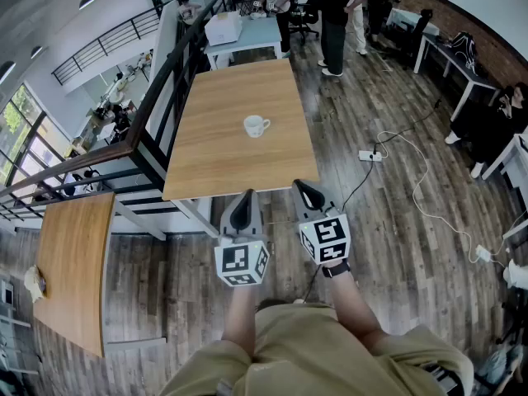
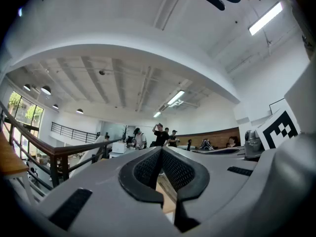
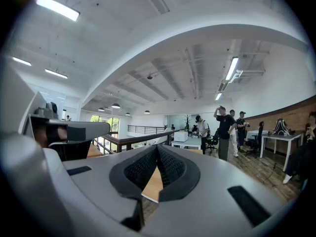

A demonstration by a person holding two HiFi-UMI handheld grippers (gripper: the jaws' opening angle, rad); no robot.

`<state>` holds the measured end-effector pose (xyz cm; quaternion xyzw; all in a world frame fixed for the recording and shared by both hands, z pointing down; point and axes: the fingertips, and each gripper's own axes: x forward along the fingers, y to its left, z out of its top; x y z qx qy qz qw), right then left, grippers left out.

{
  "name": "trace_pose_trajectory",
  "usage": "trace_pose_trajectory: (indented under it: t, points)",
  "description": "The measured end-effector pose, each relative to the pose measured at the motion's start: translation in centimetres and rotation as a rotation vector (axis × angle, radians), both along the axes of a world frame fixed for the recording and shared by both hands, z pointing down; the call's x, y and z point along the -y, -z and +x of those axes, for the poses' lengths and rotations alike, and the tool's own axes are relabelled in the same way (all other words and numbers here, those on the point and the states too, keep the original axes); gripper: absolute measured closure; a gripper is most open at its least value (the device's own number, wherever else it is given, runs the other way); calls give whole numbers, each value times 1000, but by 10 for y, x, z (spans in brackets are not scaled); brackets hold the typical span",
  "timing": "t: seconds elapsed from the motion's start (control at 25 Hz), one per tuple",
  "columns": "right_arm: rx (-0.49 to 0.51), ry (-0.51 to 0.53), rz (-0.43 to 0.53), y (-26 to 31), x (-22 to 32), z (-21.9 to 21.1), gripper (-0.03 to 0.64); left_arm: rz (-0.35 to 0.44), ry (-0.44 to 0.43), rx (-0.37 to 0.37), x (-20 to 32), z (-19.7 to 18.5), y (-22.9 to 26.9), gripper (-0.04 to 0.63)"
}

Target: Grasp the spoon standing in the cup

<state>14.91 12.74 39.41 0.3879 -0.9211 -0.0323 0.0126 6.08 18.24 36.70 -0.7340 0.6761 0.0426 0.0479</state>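
A white cup stands near the middle of the wooden table, its handle to the right. The cup is too small in the head view to make out a spoon in it. Both grippers are held side by side in front of the table's near edge, well short of the cup. My left gripper has its jaws together with nothing between them, and so does my right gripper. In the left gripper view the left gripper points over the table, its tips touching. The right gripper looks the same in its own view.
A black railing runs along the table's left side. A second wooden table stands at lower left. A power strip and cables lie on the floor to the right. Several people stand beyond the table near a white box.
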Motion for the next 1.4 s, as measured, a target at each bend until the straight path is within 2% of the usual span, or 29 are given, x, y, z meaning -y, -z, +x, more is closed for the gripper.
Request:
trace_pose_trajectory:
  t: [0.16,0.36,0.56,0.72,1.12,1.4]
  points:
    - [23,-26,-35,-9,-3,16,603,-24,-8,-8,2,15,-10,594]
    - [61,-73,-80,-17,0,30,603,-39,-60,11,16,35,-12,594]
    - [90,-99,-77,-13,9,44,601,-35,-96,30,35,51,-9,594]
    - [113,-120,-82,-10,21,47,602,-40,-101,39,40,49,-11,592]
    - [66,-57,-90,-20,56,-24,602,-34,-40,-10,76,-23,-21,594]
    - [16,-43,-91,-24,122,-82,601,-28,-3,-53,134,-93,-25,592]
